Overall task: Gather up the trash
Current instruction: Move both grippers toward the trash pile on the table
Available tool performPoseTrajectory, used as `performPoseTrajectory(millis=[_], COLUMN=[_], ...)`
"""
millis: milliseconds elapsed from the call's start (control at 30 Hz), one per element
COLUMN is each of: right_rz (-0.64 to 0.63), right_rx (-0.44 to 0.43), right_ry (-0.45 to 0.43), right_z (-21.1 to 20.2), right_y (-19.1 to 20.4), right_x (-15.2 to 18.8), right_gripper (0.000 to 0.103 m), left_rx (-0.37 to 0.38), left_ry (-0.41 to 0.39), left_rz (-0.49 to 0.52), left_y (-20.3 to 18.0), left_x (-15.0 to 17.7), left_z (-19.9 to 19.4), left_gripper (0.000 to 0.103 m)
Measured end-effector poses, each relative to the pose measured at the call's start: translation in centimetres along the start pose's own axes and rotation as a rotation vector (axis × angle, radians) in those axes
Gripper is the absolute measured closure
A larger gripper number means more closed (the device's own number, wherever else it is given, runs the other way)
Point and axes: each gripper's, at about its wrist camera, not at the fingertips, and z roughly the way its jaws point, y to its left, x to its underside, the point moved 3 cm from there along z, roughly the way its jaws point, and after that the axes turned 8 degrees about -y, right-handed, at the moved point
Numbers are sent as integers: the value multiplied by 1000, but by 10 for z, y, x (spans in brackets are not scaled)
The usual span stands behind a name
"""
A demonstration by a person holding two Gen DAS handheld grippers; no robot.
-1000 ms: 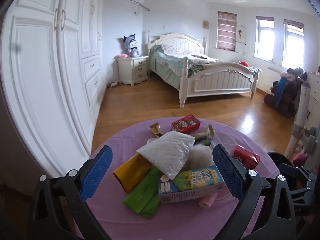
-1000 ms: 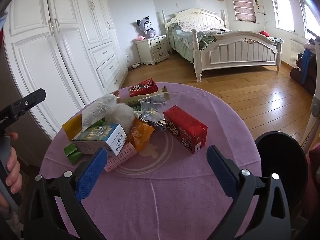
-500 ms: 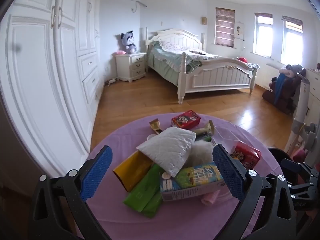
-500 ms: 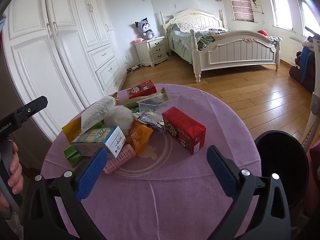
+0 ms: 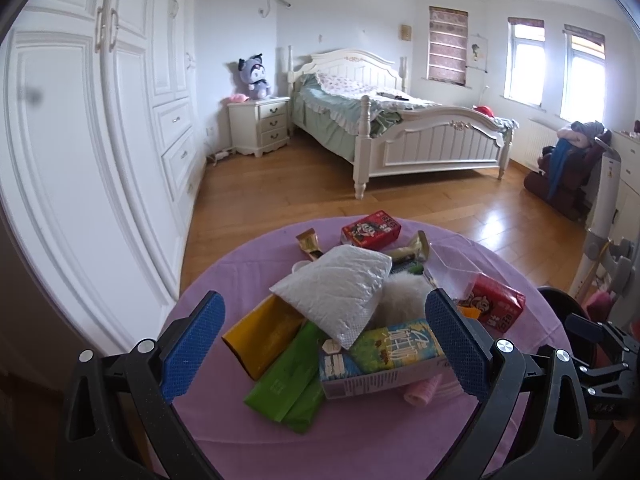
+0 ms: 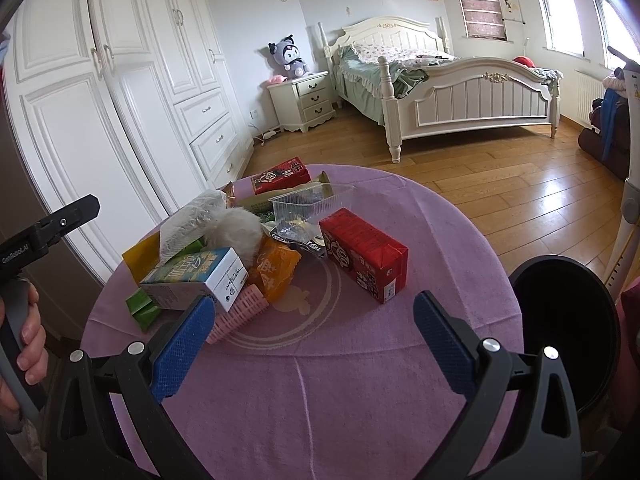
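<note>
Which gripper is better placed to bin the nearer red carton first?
Right, probably. The right gripper is open and the red carton lies just ahead of it, beside the black bin. The left gripper, also open, faces the green-and-white box instead.

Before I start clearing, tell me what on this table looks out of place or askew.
Nothing is spilled. The trash lies in a loose heap on the purple tablecloth: a white padded mailer leans across the green-and-white carton, and a clear plastic tray sits tilted among wrappers. The red carton lies on its side, apart.
</note>
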Motion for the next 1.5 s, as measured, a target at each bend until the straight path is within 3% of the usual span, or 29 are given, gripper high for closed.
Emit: performPoseTrajectory(millis=[1267, 1367, 1500], right_rz=[4, -5, -41], right_rx=[-4, -10, -49], right_ry=[20, 24, 33], right_z=[10, 13, 20], right_y=[-18, -20, -20], right_x=[1, -3, -11], right_gripper=[5, 5, 5], left_rx=[51, 76, 164], left_ry=[79, 90, 106], left_rz=[36, 48, 92], left_y=[-3, -1, 5], left_x=[6, 6, 2], left_z=[34, 39, 51], left_gripper=[4, 4, 4])
